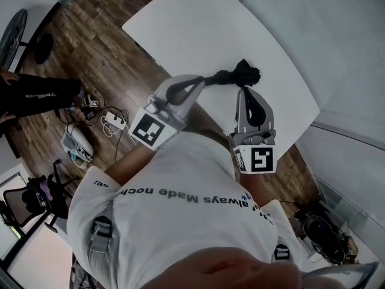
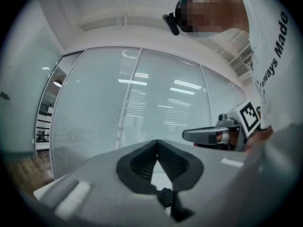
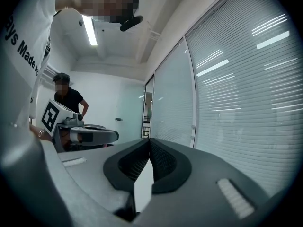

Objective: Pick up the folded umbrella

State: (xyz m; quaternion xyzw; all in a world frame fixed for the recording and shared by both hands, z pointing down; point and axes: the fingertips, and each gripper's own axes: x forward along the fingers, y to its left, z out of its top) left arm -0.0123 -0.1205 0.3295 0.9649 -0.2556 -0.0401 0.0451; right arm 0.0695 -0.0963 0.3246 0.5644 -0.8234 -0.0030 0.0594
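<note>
The folded umbrella [image 1: 239,74] is a black bundle lying on the white table [image 1: 198,29], near its right edge. In the head view my left gripper [image 1: 200,82] points at the umbrella's thin end, and my right gripper [image 1: 245,91] sits just below the bundle. Both are held level above the table. In the left gripper view the left gripper [image 2: 156,144] has its jaw tips meeting with nothing between them. In the right gripper view the right gripper [image 3: 149,141] is likewise shut and empty. Neither gripper view shows the umbrella.
Glass walls with blinds [image 2: 156,103] stand ahead and to the right [image 3: 236,79]. A person in black [image 3: 67,100] stands off to the left, seen also as the person in black [image 1: 36,92]. A power strip with cables [image 1: 112,122] and an office chair [image 1: 27,202] are on the wooden floor.
</note>
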